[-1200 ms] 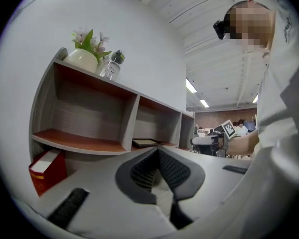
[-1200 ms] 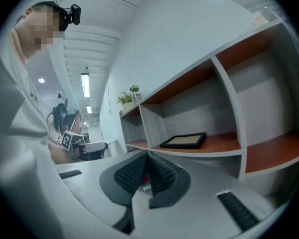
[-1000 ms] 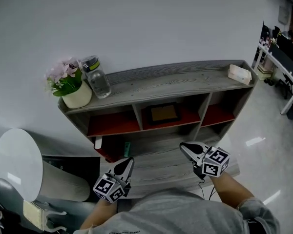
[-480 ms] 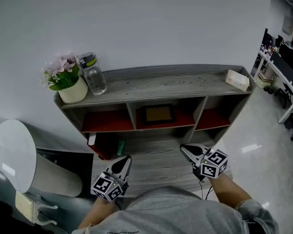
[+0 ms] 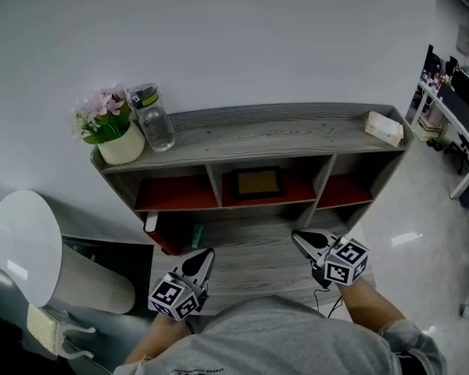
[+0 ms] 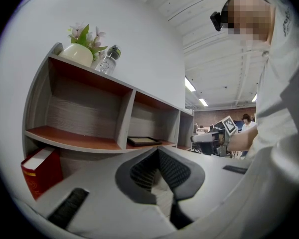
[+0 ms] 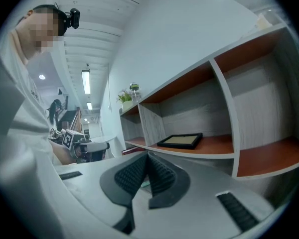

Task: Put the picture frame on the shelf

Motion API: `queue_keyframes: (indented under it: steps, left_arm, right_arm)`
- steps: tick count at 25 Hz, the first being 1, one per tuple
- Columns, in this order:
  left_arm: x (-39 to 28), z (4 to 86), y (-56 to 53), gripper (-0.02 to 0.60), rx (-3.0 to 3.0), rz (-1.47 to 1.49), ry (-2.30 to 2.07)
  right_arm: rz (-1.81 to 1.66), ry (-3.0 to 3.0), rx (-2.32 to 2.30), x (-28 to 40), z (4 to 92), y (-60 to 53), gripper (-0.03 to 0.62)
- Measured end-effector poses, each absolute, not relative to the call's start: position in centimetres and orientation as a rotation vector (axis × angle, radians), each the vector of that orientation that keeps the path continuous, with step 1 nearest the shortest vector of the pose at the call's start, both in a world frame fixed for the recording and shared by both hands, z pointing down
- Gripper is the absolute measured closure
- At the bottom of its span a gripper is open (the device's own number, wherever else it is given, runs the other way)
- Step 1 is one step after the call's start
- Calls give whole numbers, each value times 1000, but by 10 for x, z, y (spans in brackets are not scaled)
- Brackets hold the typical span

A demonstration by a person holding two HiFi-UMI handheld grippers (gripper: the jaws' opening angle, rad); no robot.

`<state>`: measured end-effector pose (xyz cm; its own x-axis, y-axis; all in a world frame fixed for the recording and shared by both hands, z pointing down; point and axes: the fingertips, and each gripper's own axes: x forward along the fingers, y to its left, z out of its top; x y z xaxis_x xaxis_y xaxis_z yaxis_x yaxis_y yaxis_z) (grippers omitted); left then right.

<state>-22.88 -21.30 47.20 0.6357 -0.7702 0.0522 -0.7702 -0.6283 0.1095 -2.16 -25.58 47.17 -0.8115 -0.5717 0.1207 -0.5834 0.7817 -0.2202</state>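
Observation:
A dark picture frame with a tan inside lies flat in the middle compartment of the grey wooden shelf. It shows small in the left gripper view, frame, and in the right gripper view, frame. My left gripper hangs well in front of the shelf at lower left, jaws together, nothing held. My right gripper hangs at lower right, also shut and empty, pointing at the shelf.
On the shelf top stand a flower pot, a clear bottle and a tissue box. A red book lies in the lower left compartment. A white round table stands at left. Desks stand at far right.
The head view has shifted slightly; the shelf sits a little differently in the picture. Both grippers hold almost the same place, shut as before. The frame has not moved.

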Motion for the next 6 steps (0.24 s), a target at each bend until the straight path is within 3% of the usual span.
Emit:
queue_keyframes:
  steps: [6]
  left_arm:
    - [-230, 472, -215, 571, 2735, 1, -1290]
  right_arm:
    - [374, -2920, 939, -24, 473, -256, 582]
